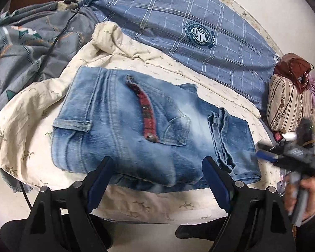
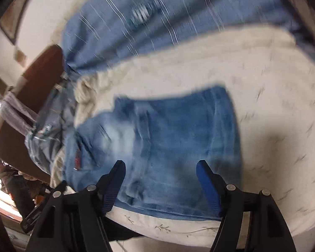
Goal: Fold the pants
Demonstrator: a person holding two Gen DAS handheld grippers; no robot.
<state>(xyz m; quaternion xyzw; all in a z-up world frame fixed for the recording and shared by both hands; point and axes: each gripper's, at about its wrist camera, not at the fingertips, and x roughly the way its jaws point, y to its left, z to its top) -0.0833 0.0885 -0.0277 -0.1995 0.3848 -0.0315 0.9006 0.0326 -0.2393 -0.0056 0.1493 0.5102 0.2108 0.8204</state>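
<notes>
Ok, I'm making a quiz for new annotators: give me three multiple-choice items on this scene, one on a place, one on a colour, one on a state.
1. Where do the folded jeans lie?
A. On a cream sheet with small sprigs
B. On a wooden floor
C. In a basket

2. What colour is the strip showing on the jeans?
A. Yellow
B. Red plaid
C. Plain white

3. How does the left gripper stand?
A. Shut on the jeans
B. Shut on a cable
C. Open, holding nothing

Answers:
1 A, the denim rests flat on the cream printed bedding in both views.
2 B, a red checked band runs beside the back pocket.
3 C, both fingers stand wide apart above the near edge of the jeans with no cloth pinched.
</notes>
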